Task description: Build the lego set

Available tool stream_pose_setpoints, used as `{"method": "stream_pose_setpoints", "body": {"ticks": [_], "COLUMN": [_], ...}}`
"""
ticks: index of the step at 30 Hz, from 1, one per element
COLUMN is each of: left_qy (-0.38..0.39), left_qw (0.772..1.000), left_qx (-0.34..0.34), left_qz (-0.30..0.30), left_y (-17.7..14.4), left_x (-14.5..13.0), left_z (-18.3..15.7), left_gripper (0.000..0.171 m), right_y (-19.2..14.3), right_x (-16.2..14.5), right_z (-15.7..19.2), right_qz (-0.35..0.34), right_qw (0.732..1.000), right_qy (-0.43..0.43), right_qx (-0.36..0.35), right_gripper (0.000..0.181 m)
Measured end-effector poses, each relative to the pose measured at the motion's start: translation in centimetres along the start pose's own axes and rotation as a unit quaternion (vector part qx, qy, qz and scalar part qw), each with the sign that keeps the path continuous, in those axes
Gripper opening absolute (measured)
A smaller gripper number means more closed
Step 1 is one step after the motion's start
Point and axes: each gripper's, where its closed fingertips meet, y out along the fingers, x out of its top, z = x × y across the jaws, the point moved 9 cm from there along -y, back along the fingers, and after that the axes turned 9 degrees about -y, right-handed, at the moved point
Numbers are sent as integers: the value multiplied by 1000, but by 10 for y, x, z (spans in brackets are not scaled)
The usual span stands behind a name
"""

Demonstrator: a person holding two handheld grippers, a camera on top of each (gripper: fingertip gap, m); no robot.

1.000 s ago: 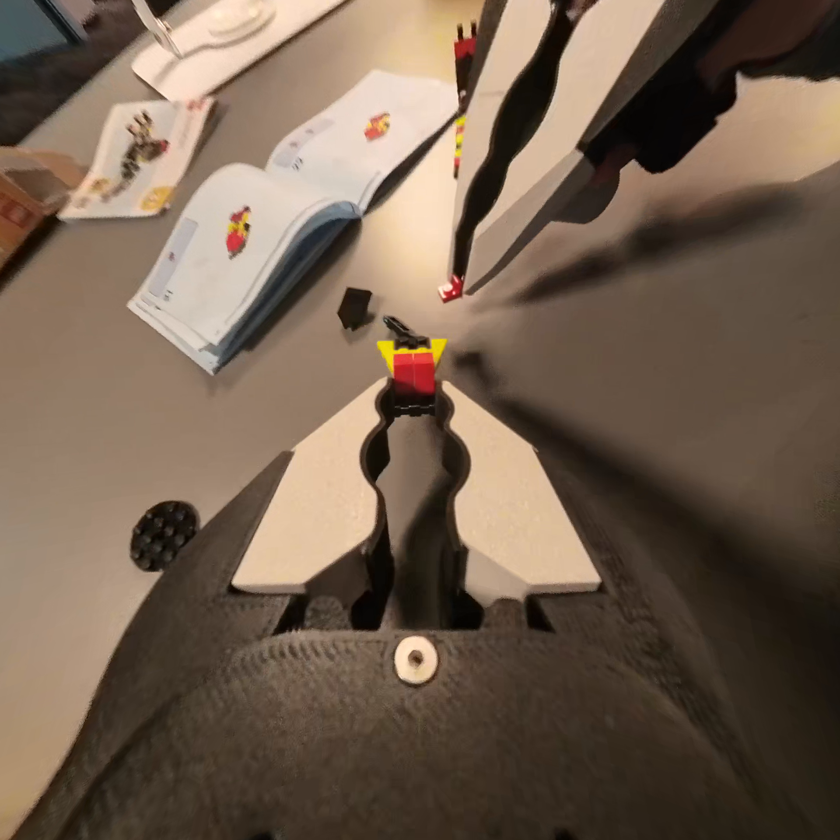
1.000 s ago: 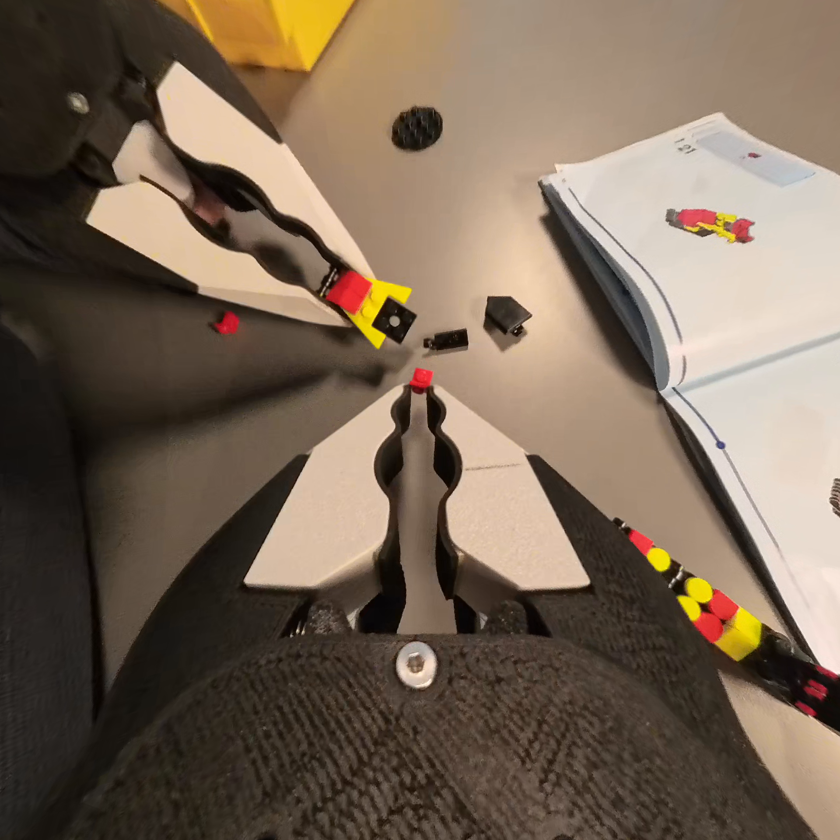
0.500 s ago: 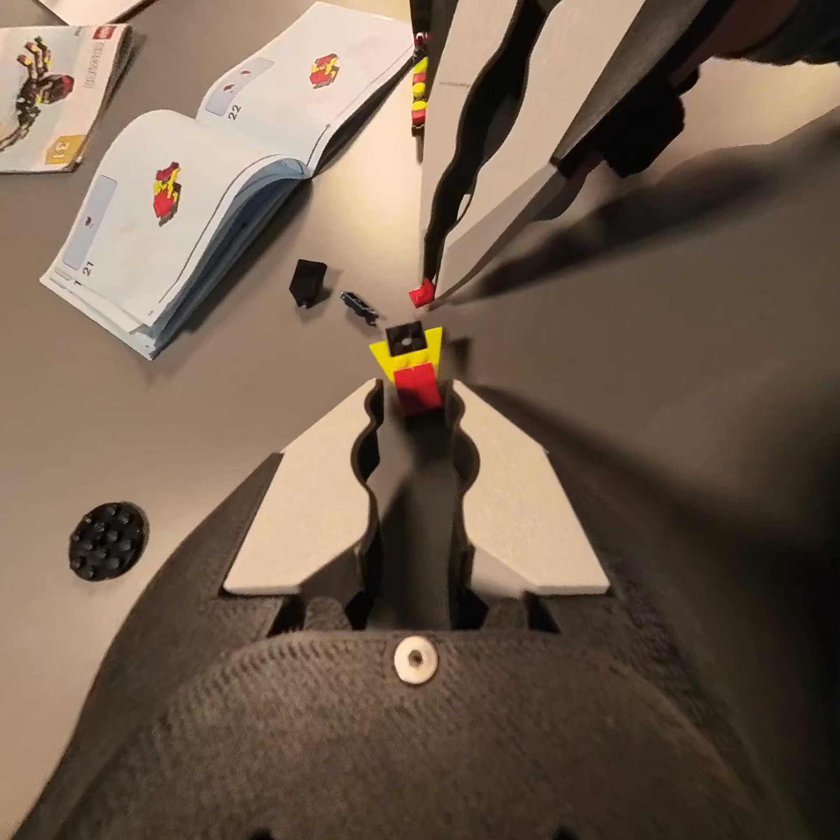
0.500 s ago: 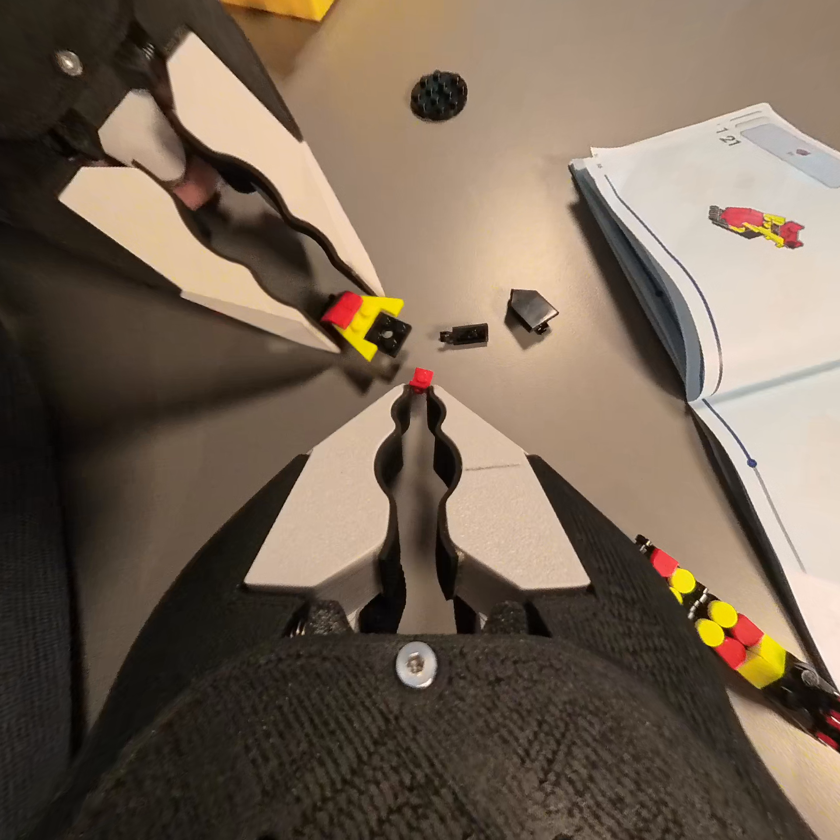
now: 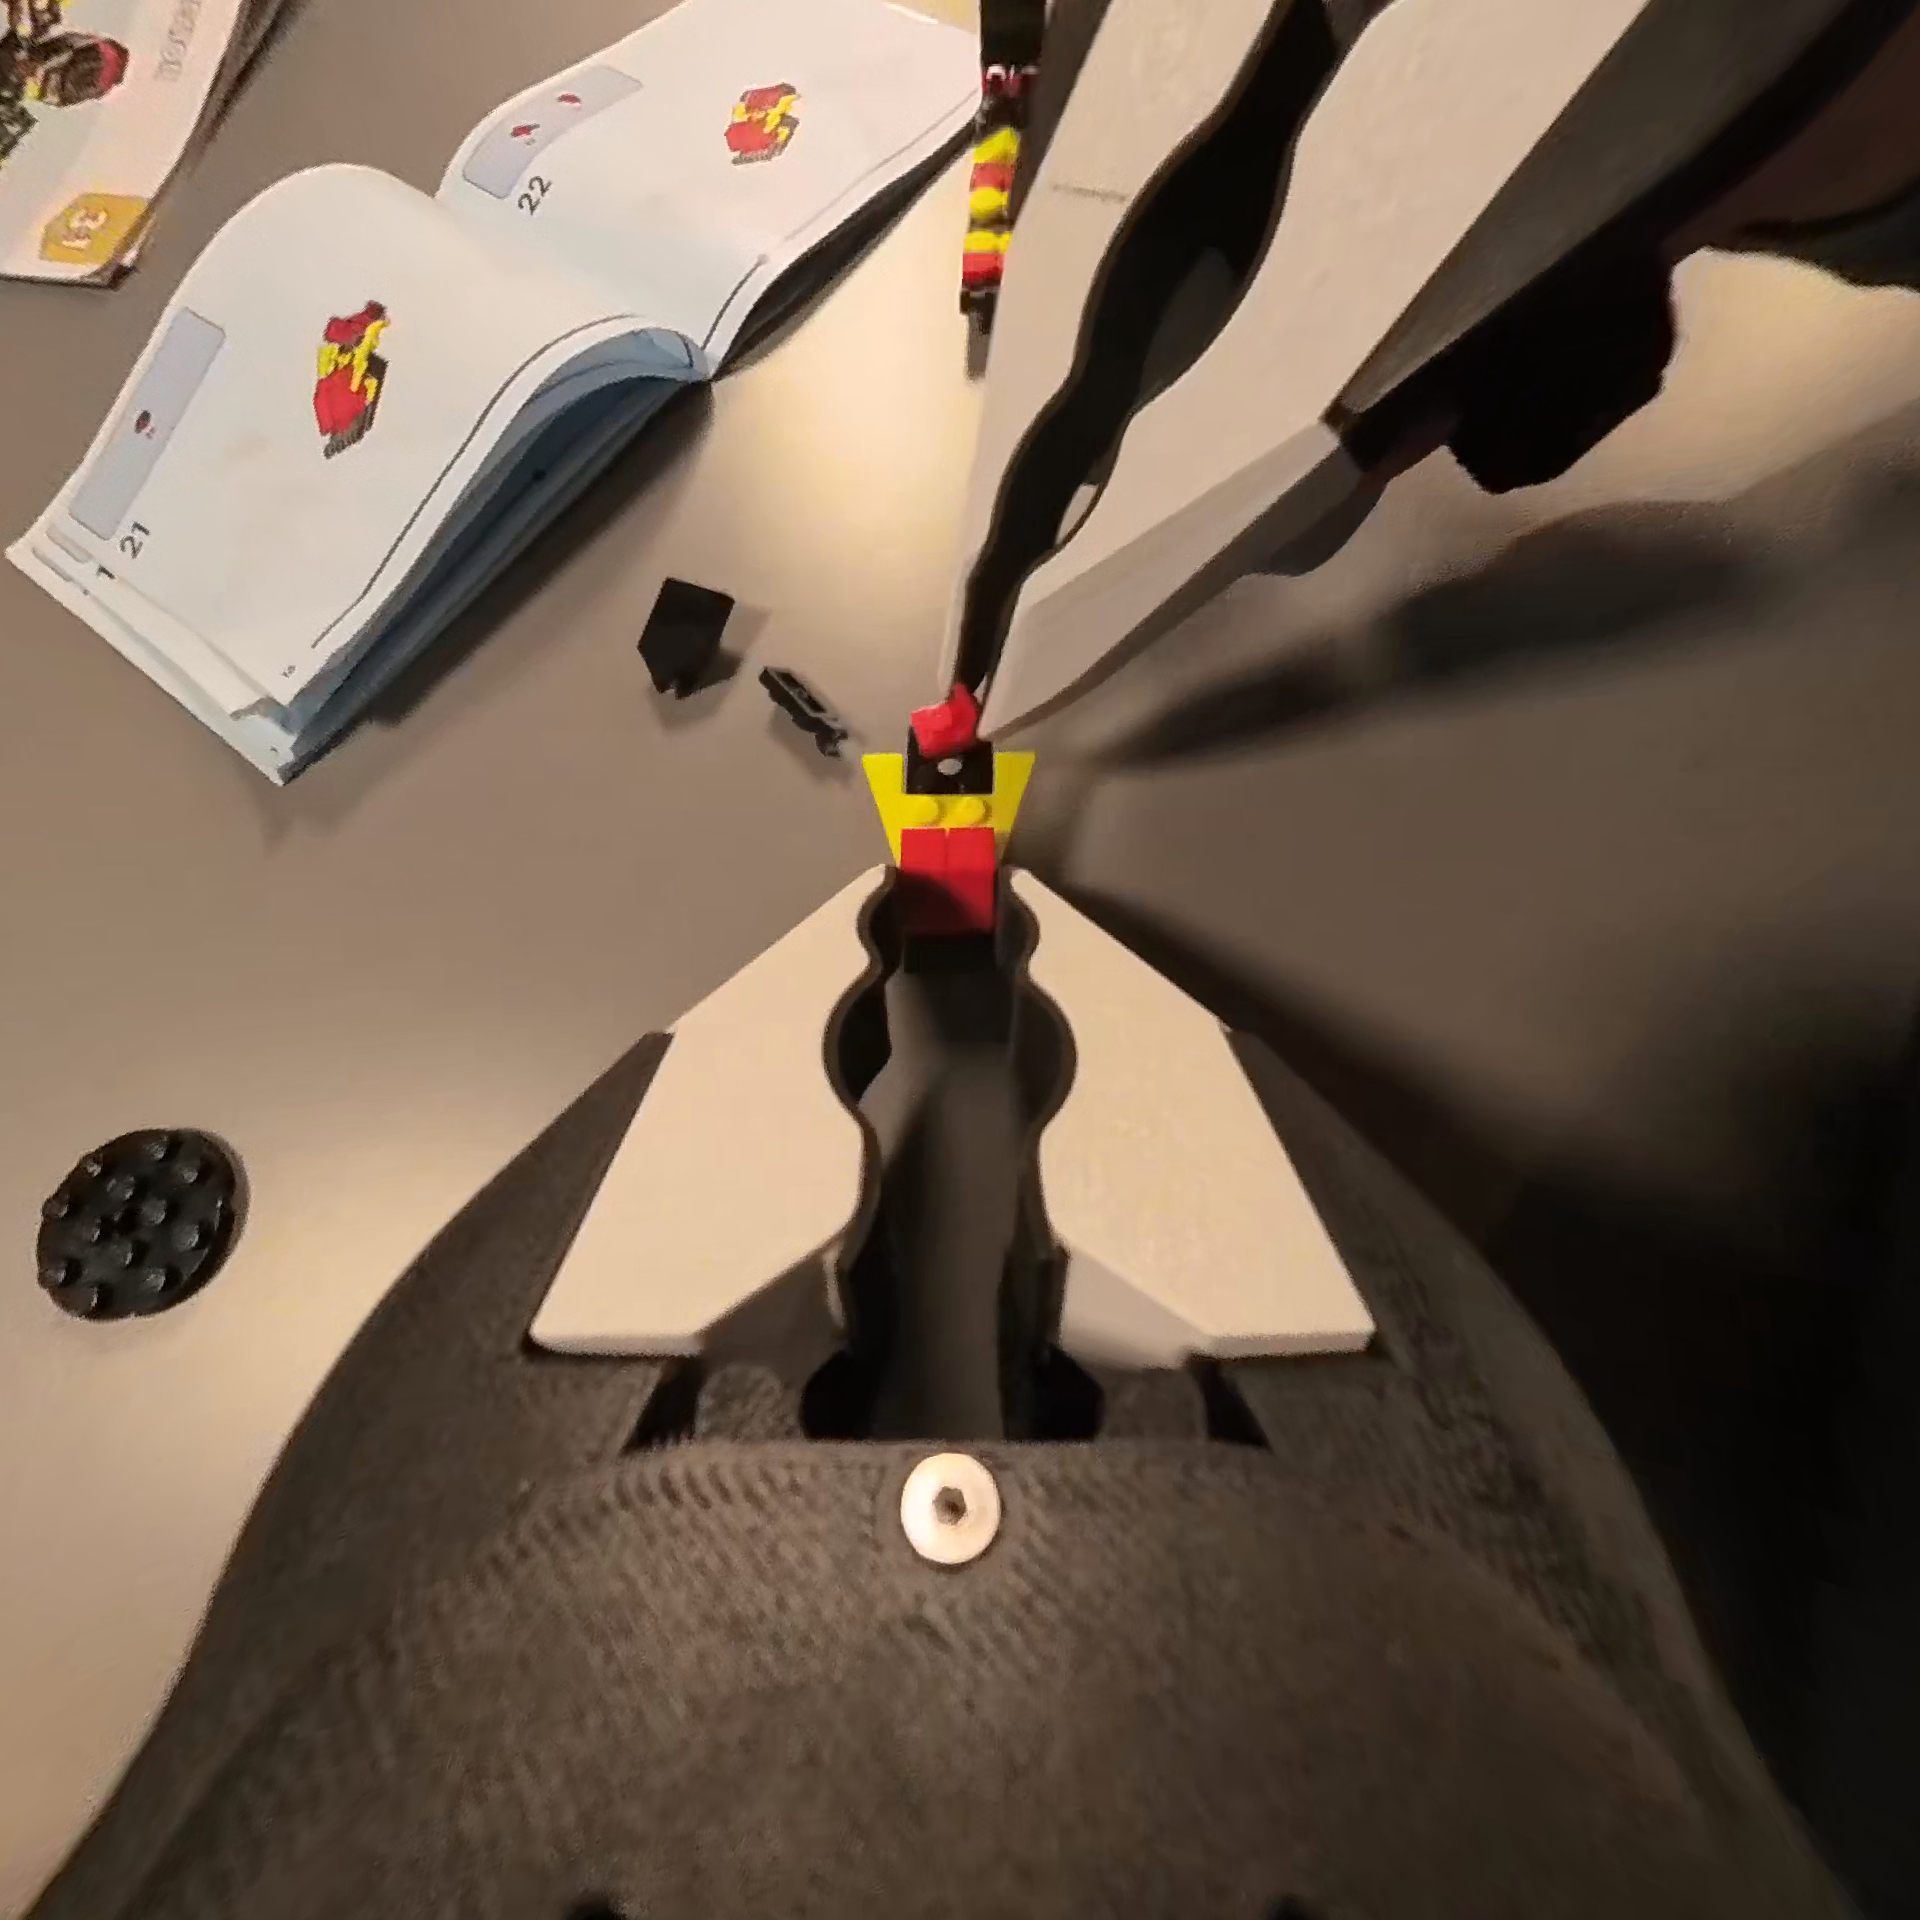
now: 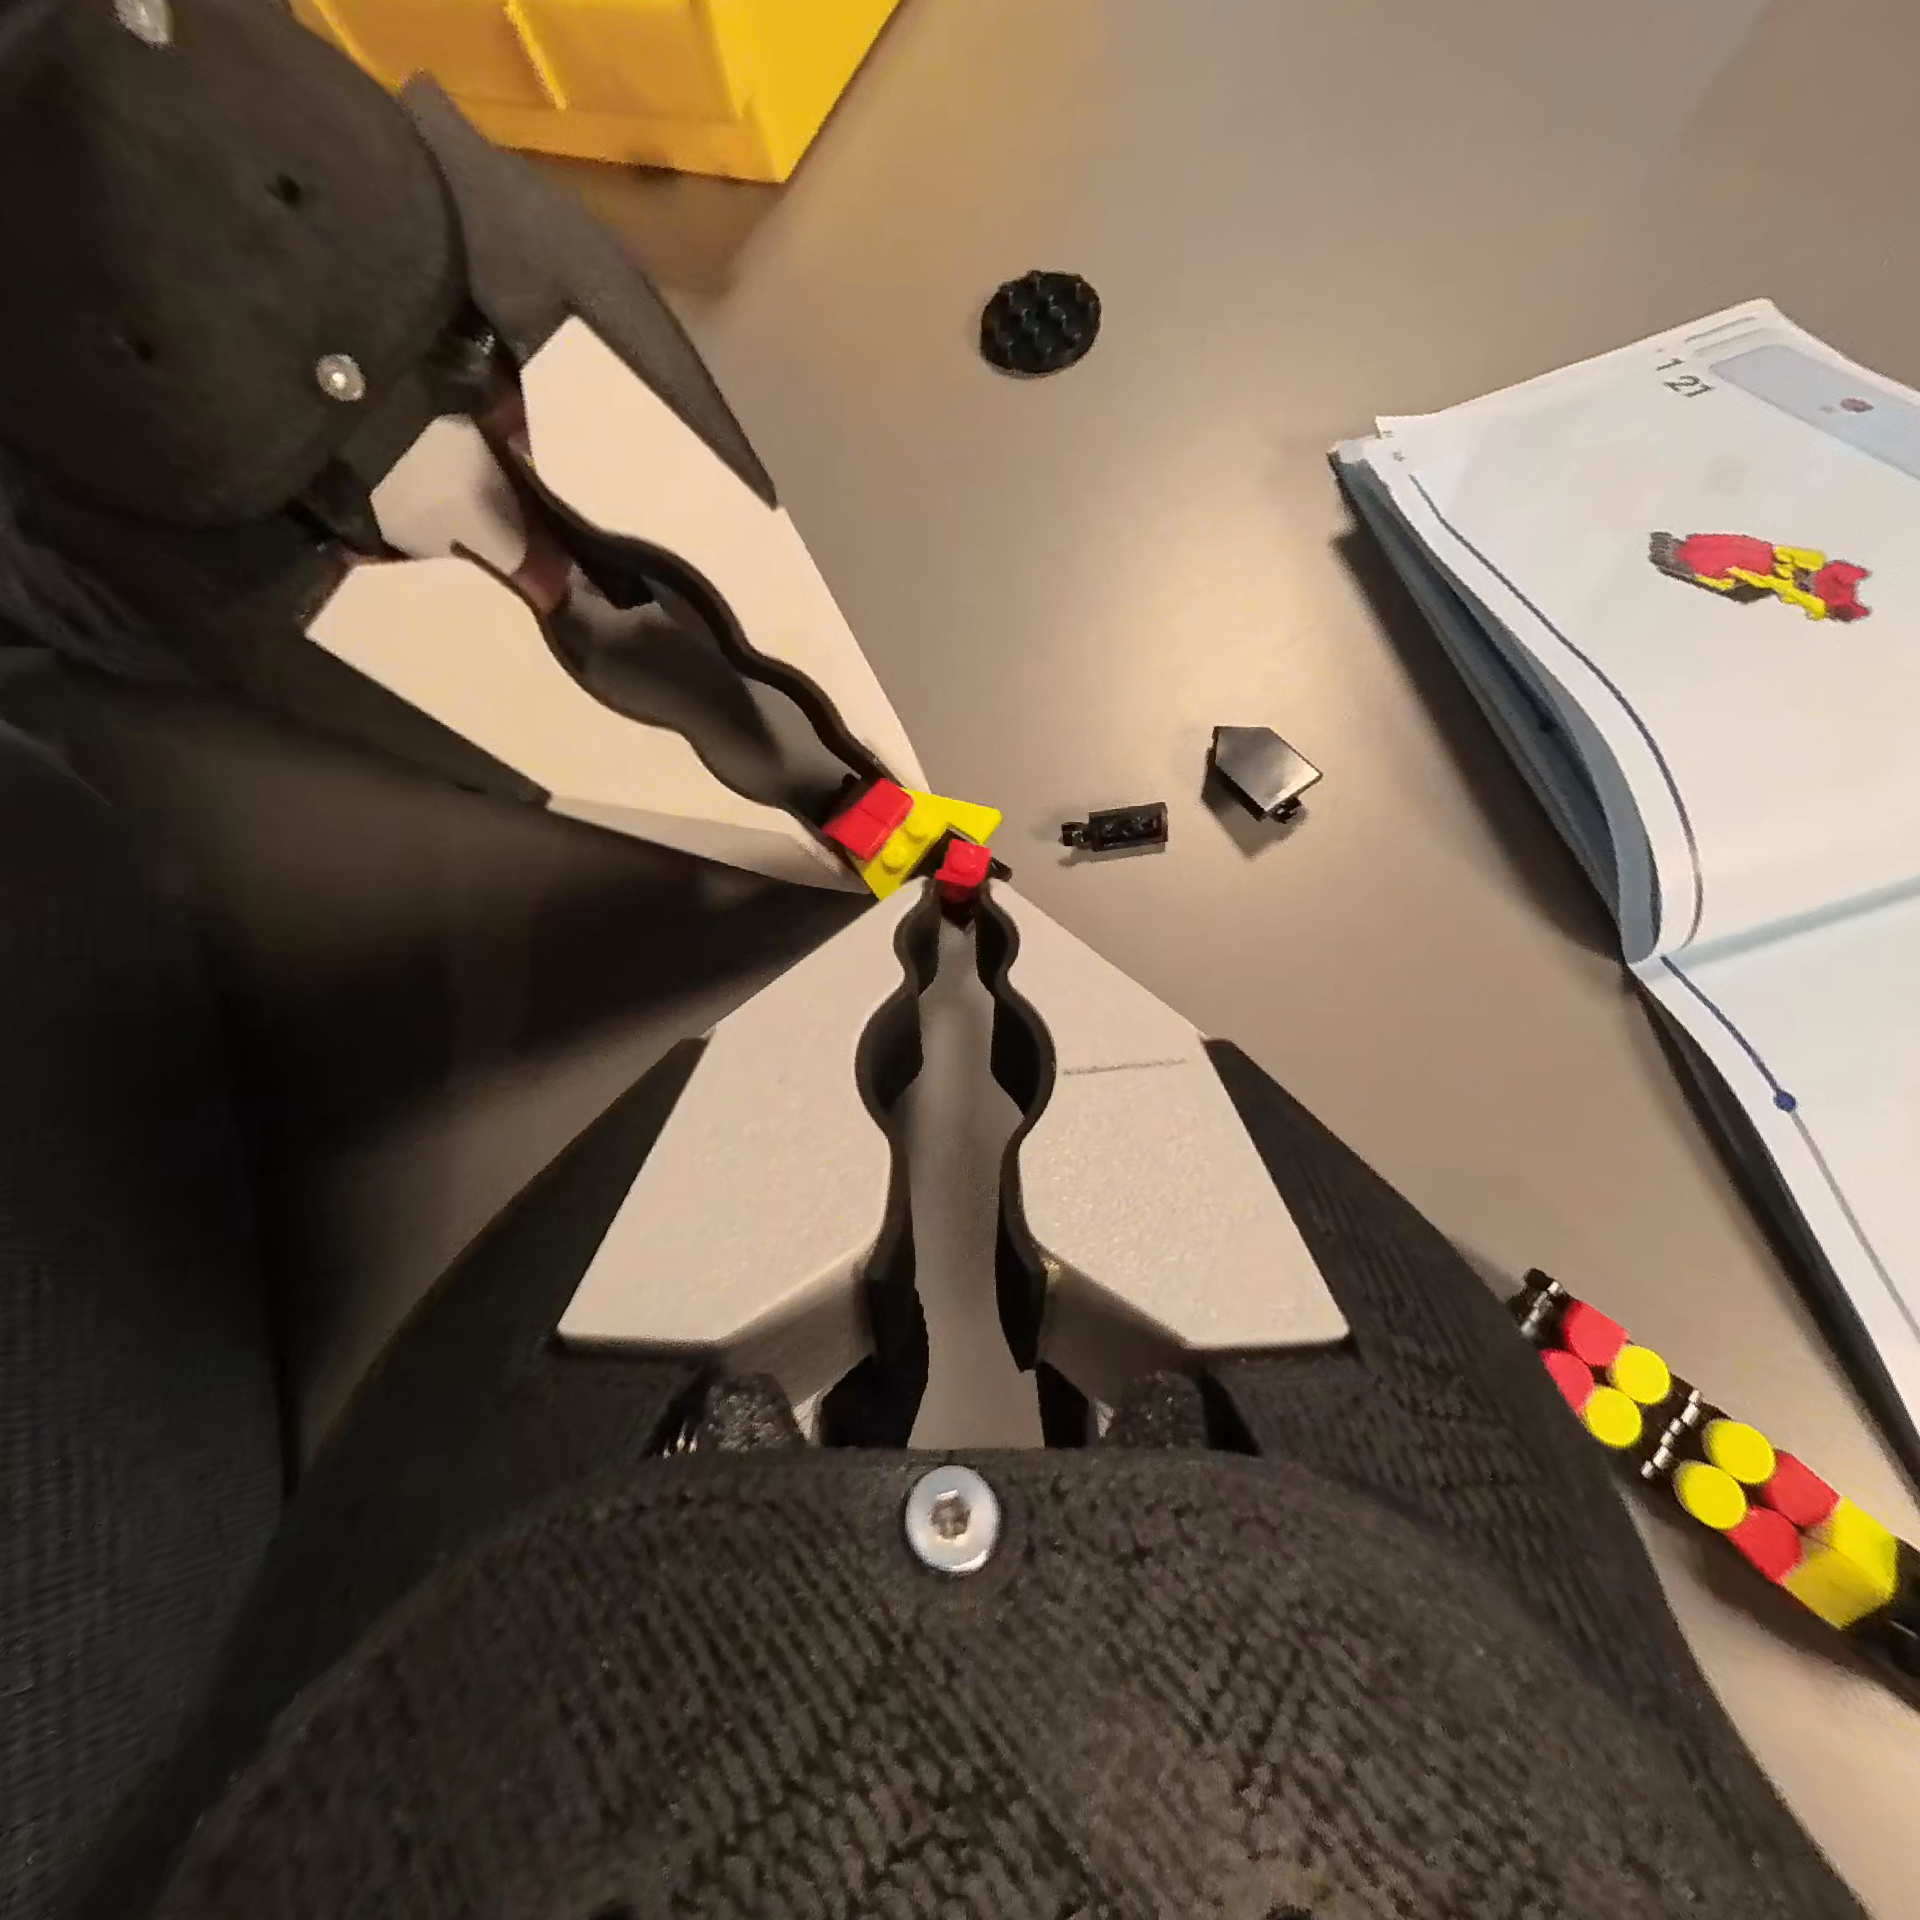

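Note:
My left gripper [image 5: 948,894] is shut on a small red, yellow and black lego assembly [image 5: 948,821], held above the table; it also shows in the right wrist view [image 6: 904,826]. My right gripper [image 6: 958,902] is shut on a tiny red brick [image 6: 962,864]. That red brick [image 5: 943,721] touches the black plate at the front tip of the assembly. The right gripper [image 5: 971,717] comes in from the upper right in the left wrist view.
An open instruction booklet [image 5: 436,343] lies at the left, seen at the right in the right wrist view [image 6: 1714,665]. Two loose black pieces [image 6: 1257,771] [image 6: 1117,828] and a round black studded plate [image 6: 1039,320] lie on the table. A red-yellow lego strip [image 6: 1714,1465] and a yellow box [image 6: 623,73] are nearby. Only a small space, under 4 cm, lies between the two pairs of fingers.
The two grippers have closed in on each other. The tiny red brick, apart from the assembly before, now touches its black front plate.

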Motion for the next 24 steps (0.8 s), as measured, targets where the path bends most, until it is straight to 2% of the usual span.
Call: {"method": "stream_pose_setpoints", "body": {"ticks": [8, 10, 17, 20, 24], "left_qy": [27, 27, 25, 18, 27], "left_qw": [999, 999, 1000, 999, 997], "left_qx": [31, 18, -2, -37, -72], "left_qz": [-9, -9, -4, 4, 13], "left_y": [2, 2, 1, 1, 0], "left_x": [1, 1, 0, 0, -1], "left_z": [-7, -7, -11, -16, -21], "left_gripper": [19, 28, 28, 37, 41], "right_y": [-4, -5, -9, -12, -18], "right_x": [-1, -1, -2, -1, -1], "right_z": [0, -1, -1, -2, -4], "right_qz": [7, 10, 17, 19, 15], "right_qw": [1000, 1000, 1000, 1000, 999], "right_qy": [-8, -9, -12, -16, -37], "right_qx": [-11, -13, -17, -18, -16], "right_gripper": [4, 4, 4, 4, 5]}}
